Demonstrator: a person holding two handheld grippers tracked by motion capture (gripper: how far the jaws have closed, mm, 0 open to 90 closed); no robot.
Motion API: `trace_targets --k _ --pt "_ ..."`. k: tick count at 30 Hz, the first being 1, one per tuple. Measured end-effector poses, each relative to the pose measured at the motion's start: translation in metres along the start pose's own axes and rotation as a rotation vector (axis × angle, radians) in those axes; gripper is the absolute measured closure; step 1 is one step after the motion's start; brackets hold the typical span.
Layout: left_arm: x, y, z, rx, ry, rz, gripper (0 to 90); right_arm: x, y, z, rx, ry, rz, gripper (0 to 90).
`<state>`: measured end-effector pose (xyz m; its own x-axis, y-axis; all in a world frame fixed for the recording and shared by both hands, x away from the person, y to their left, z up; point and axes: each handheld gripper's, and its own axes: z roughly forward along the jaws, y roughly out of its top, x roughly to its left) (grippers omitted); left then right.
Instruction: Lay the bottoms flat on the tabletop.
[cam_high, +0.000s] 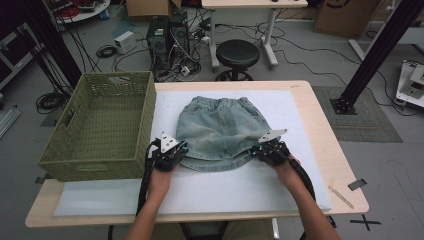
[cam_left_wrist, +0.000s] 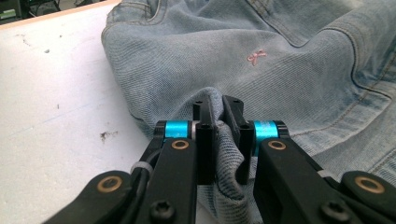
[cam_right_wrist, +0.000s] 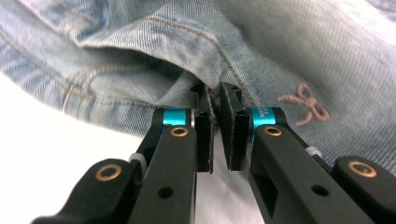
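Forearms: two arms reach in from the near edge of the counter (cam_high: 320, 150), one hand behind each tool.
Left tongs (cam_high: 181, 148): clamped on a pinch of the near left hem of the denim skirt (cam_high: 220, 131); the left gripper view shows cloth bunched between the black jaws.
Right tongs (cam_high: 257, 149): closed on the near right hem, a thin fold of denim caught at the tips beside a pink stitched bow (cam_right_wrist: 303, 109).
Skirt: lies flat mid-counter on the white mat (cam_high: 210, 192), waistband at the far side, hem toward the person.
Why held so: gripping both near corners likely readies a fold away from the person.
Basket (cam_high: 102, 125): green, empty, just left of the skirt, probably where it ends up.
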<state>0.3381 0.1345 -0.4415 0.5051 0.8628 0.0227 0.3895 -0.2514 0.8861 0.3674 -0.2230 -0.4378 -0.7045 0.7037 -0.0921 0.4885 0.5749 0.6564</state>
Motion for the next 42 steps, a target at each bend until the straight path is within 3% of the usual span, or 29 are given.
trace_targets --k 9,11,13,14,15,17,19,21,23,26,32,35,39,42 --pt "-0.005 0.000 -0.003 -0.002 -0.015 0.013 83.2 0.005 -0.025 -0.033 0.063 0.022 0.003 86.1" --pt "-0.005 0.000 -0.005 -0.009 -0.011 0.013 83.2 0.008 -0.025 -0.035 0.050 0.073 0.005 85.2" --pt "-0.005 0.001 -0.009 -0.031 -0.001 0.011 83.2 0.008 -0.024 -0.037 -0.006 0.123 0.024 79.9" --pt "-0.004 0.002 -0.011 -0.039 0.009 0.013 83.2 0.006 -0.023 -0.040 -0.047 0.130 0.043 73.0" --pt "-0.004 0.002 -0.013 -0.044 0.017 0.014 83.3 0.003 -0.022 -0.044 -0.100 0.110 0.068 70.4" --pt "-0.001 0.003 -0.016 -0.053 0.040 0.010 83.4 -0.002 -0.023 -0.051 -0.147 0.058 0.088 70.8" --pt "0.002 0.003 -0.018 -0.070 0.067 -0.001 83.7 -0.008 -0.025 -0.055 -0.135 -0.010 0.088 71.0" --pt "0.006 0.003 -0.021 -0.080 0.083 -0.009 83.9 -0.013 -0.030 -0.051 -0.089 -0.045 0.075 67.2" --pt "0.007 0.003 -0.021 -0.083 0.084 -0.021 84.0 -0.014 -0.034 -0.044 -0.053 -0.071 0.058 56.8" --pt "0.006 0.002 -0.020 -0.072 0.083 -0.009 84.0 -0.015 -0.036 -0.032 -0.065 -0.092 0.030 53.0" --pt "0.003 0.000 -0.016 -0.056 0.063 -0.004 83.8 -0.023 -0.019 -0.006 -0.037 -0.146 0.043 47.4" --pt "0.003 -0.001 -0.015 -0.053 0.057 0.000 83.7 -0.029 -0.012 0.000 -0.060 -0.135 0.089 47.3" --pt "0.002 -0.002 -0.014 -0.046 0.050 0.000 83.6 -0.034 -0.009 0.008 -0.048 -0.114 0.102 55.0" --pt "0.000 -0.003 -0.013 -0.043 0.046 0.003 83.6 -0.034 -0.008 0.009 -0.053 -0.089 0.094 71.9"
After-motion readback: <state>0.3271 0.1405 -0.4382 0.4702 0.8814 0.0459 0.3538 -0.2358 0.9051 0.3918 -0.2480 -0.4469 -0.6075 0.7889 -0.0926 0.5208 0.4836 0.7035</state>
